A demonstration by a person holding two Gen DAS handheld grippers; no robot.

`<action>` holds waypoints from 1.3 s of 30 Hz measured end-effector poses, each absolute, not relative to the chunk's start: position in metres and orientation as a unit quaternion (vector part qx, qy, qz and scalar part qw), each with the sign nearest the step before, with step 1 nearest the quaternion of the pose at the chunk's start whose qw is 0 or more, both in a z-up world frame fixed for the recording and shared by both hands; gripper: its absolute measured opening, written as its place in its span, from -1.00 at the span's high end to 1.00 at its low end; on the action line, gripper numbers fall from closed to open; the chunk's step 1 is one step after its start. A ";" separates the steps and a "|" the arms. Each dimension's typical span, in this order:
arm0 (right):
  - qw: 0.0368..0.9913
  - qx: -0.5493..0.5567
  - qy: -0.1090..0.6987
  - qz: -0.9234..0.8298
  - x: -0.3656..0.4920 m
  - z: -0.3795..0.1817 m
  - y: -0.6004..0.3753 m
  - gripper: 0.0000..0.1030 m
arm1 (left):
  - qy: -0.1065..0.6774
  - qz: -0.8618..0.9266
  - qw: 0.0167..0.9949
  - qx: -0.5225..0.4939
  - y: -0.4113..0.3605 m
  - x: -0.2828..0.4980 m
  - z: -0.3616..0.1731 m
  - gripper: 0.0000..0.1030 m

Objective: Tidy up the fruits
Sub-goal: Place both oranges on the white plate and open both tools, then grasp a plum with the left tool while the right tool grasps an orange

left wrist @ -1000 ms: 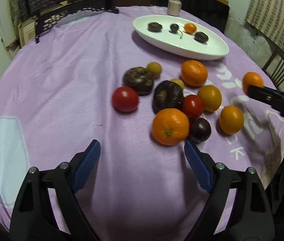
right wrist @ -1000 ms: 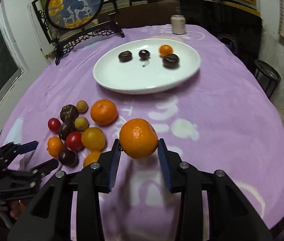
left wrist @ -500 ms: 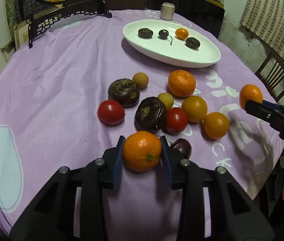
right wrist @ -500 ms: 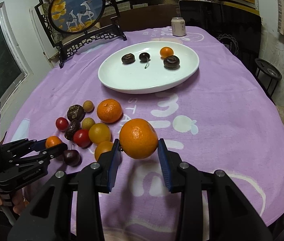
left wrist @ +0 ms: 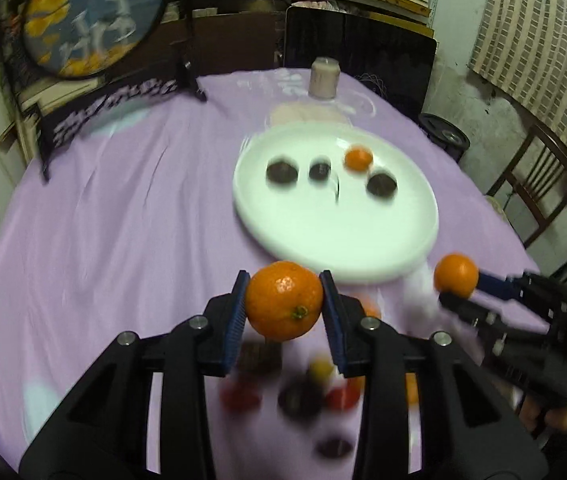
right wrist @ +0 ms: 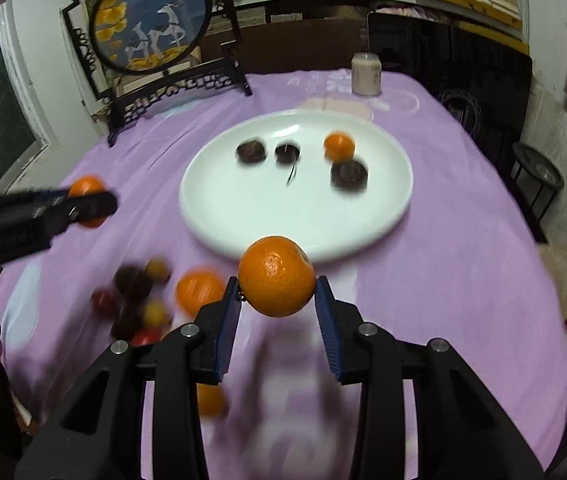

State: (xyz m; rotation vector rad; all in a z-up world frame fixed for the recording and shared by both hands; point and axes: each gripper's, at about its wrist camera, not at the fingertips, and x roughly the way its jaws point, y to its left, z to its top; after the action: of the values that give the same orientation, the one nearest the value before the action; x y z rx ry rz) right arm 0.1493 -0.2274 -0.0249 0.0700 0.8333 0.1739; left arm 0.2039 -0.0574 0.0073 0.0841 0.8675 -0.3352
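My left gripper (left wrist: 285,308) is shut on an orange (left wrist: 284,306) and holds it above the table, just short of the white plate (left wrist: 335,248). My right gripper (right wrist: 277,300) is shut on a second orange (right wrist: 276,276), also raised near the plate's front rim (right wrist: 295,248). The plate holds several fruits: a small orange (right wrist: 339,146) and three dark fruits. The rest of the fruit pile (right wrist: 151,300) lies blurred on the purple cloth, below and left of the right gripper. Each gripper shows in the other's view, the right one (left wrist: 457,280) and the left one (right wrist: 87,202).
A small can (right wrist: 366,73) stands at the table's far edge. A framed round picture on a black stand (right wrist: 151,20) is at the back left. A wooden chair (left wrist: 539,184) and a black stool (right wrist: 537,176) stand to the right of the table.
My left gripper shut on an orange from the pile, lifted it and moved toward the plate. My right gripper, still holding its orange, also moved closer to the plate.
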 end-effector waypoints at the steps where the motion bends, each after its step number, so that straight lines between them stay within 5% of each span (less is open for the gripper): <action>1: 0.910 0.031 0.404 0.082 0.163 -0.023 -0.228 0.26 | 0.421 -0.161 0.892 0.039 -0.069 0.227 0.009 0.31; 14: 0.901 -0.014 0.424 0.093 0.277 -0.047 -0.225 0.26 | 0.488 -0.133 0.862 0.042 -0.124 0.348 -0.046 0.28; 16: 0.903 -0.015 0.421 0.089 0.280 -0.048 -0.225 0.20 | 0.482 -0.131 0.865 0.041 -0.124 0.350 -0.045 0.06; 17: 0.906 -0.019 0.415 0.080 0.281 -0.047 -0.225 -0.03 | 0.476 -0.129 0.869 0.040 -0.124 0.349 -0.041 -0.23; 19: 0.913 -0.022 0.402 0.067 0.278 -0.043 -0.227 -0.12 | 0.463 -0.123 0.877 0.038 -0.120 0.345 -0.032 -0.29; 22: 0.916 -0.026 0.397 0.059 0.260 -0.028 -0.230 -0.12 | 0.449 -0.131 0.884 0.030 -0.107 0.326 -0.013 -0.30; 27: 0.915 -0.002 0.399 0.063 0.185 -0.014 -0.236 -0.24 | 0.408 -0.110 0.906 0.037 -0.068 0.244 0.003 -0.61; 39: 0.908 0.043 0.411 0.062 0.097 -0.025 -0.227 -0.26 | 0.418 -0.089 0.904 -0.001 0.002 0.116 -0.039 -0.63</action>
State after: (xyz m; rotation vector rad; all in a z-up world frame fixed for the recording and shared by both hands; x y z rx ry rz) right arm 0.0966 -0.2271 -0.0250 0.0894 0.8482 0.1269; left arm 0.1164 0.0015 -0.0388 -0.0022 0.8640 -0.1840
